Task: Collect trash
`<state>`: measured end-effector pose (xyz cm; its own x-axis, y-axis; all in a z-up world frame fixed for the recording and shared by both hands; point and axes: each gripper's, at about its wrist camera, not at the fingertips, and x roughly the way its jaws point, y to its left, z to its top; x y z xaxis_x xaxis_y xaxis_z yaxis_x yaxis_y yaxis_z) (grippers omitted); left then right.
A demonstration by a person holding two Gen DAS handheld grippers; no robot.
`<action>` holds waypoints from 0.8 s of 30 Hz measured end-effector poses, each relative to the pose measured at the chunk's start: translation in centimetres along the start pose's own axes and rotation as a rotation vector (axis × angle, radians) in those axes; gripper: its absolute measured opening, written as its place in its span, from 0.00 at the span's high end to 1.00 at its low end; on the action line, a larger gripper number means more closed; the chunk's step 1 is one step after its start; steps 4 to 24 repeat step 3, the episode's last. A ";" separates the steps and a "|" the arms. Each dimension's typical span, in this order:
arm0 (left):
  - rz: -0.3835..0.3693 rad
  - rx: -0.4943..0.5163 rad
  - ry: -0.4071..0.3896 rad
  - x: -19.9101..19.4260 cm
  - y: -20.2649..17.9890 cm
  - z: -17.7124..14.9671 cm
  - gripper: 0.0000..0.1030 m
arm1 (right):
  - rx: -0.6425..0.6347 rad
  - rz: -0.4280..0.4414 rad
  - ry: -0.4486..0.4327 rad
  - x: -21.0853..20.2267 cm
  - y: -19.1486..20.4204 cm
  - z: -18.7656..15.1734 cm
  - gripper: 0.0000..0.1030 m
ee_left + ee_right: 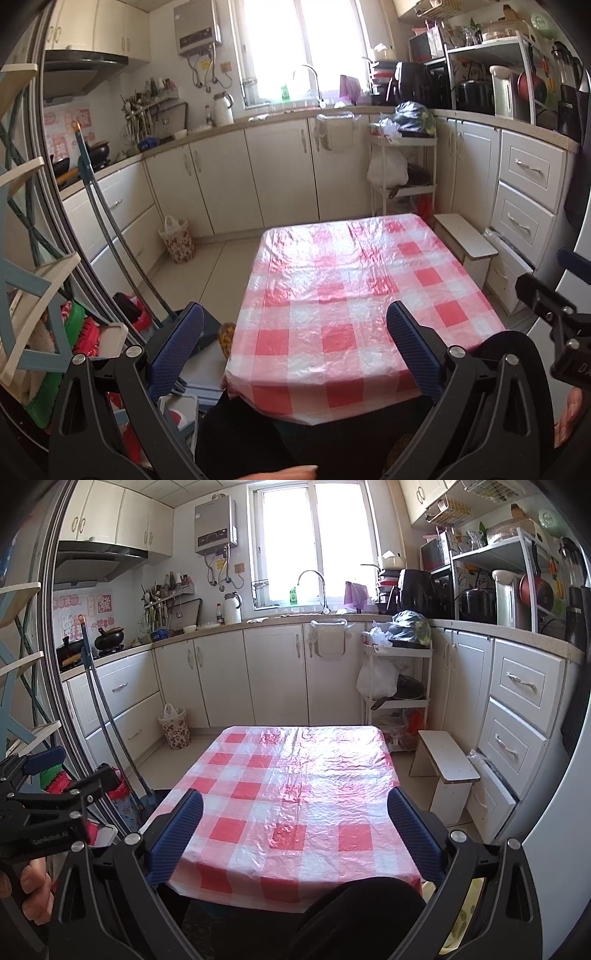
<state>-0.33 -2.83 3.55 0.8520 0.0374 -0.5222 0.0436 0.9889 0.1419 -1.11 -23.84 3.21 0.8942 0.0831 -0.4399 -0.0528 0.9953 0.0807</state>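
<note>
Trash-related item in view: a small waste basket with a floral pattern and a white plastic liner (177, 240), standing on the tiled floor against the base of the cream lower cabinets (218, 184), well apart from both grippers and to the left of the table. Loose trash cannot be picked out on any surface from these views.

Left gripper (295, 347): blue ribbed fingers (177, 347) spread wide apart, nothing between them, held above the near edge of the low table with the red-and-white checked plastic cover (354, 295). A hand (35, 890) grips its black handle, seen at the left edge of the right wrist view.

Right gripper (295, 834): blue fingers (415, 838) likewise wide apart and empty, over the near edge of the same table. Its black body shows at the right edge of the left wrist view.

Table cover wrinkled, glossy under light from the window (314, 542). Dark-clothed knee (362, 912) sits below the table's near edge.

Beside the table on the right: small white stool (448, 760). Behind it: white tiered cart (395, 686) carrying plastic bags. Mop handles (103, 709) lean against the left cabinets.
</note>
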 end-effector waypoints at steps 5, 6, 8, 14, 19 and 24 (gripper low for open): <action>-0.023 -0.030 0.046 0.9 0.3 -0.2 0.07 | -0.007 -0.010 -0.006 -0.1 0.0 0.0 0.07; -0.023 -0.030 0.046 0.9 0.3 -0.2 0.07 | -0.007 -0.010 -0.006 -0.1 0.0 0.0 0.07; -0.023 -0.030 0.046 0.9 0.3 -0.2 0.07 | -0.007 -0.010 -0.006 -0.1 0.0 0.0 0.07; -0.023 -0.030 0.046 0.9 0.3 -0.2 0.07 | -0.007 -0.010 -0.006 -0.1 0.0 0.0 0.07; -0.023 -0.030 0.046 0.9 0.3 -0.2 0.07 | -0.007 -0.010 -0.006 -0.1 0.0 0.0 0.07; -0.023 -0.030 0.046 0.9 0.3 -0.2 0.07 | -0.007 -0.010 -0.006 -0.1 0.0 0.0 0.07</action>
